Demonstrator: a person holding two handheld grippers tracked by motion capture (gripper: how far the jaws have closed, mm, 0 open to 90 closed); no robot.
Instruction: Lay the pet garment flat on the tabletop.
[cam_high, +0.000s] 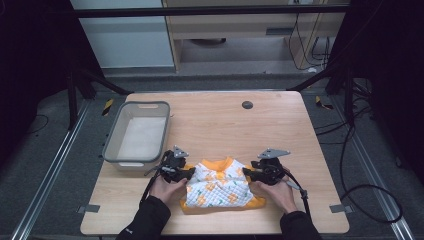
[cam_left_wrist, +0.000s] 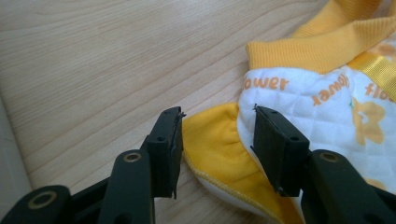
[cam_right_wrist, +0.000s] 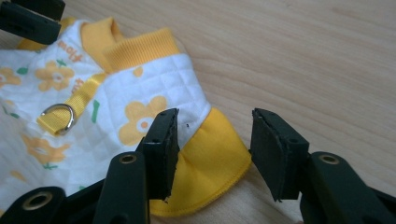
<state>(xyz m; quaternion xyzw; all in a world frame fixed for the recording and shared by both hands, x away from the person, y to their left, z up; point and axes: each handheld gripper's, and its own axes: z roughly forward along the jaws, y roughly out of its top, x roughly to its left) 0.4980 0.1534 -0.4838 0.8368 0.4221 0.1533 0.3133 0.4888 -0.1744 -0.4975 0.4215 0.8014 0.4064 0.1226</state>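
A quilted white pet vest (cam_high: 220, 187) with yellow ribbed trim lies on the wood-grain surface (cam_high: 280, 130). The left gripper (cam_high: 186, 172) at nine o'clock and the right gripper (cam_high: 248, 173) at three straddle its soft yellow sleeve cuffs, jaws half open, gripping nothing.

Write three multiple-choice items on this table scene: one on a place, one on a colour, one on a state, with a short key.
1. The grey bin stands where on the table relative to the small garment?
A. far left of it
B. near right of it
C. on top of it

2. The garment's sleeve cuffs are
A. blue
B. yellow
C. black

3. The left gripper is
A. open around a cuff
C. clamped on the bin
B. shut on nothing

Key: 1 A, the high view shows it; 2 B, both gripper views; 3 A, the pads stand apart.
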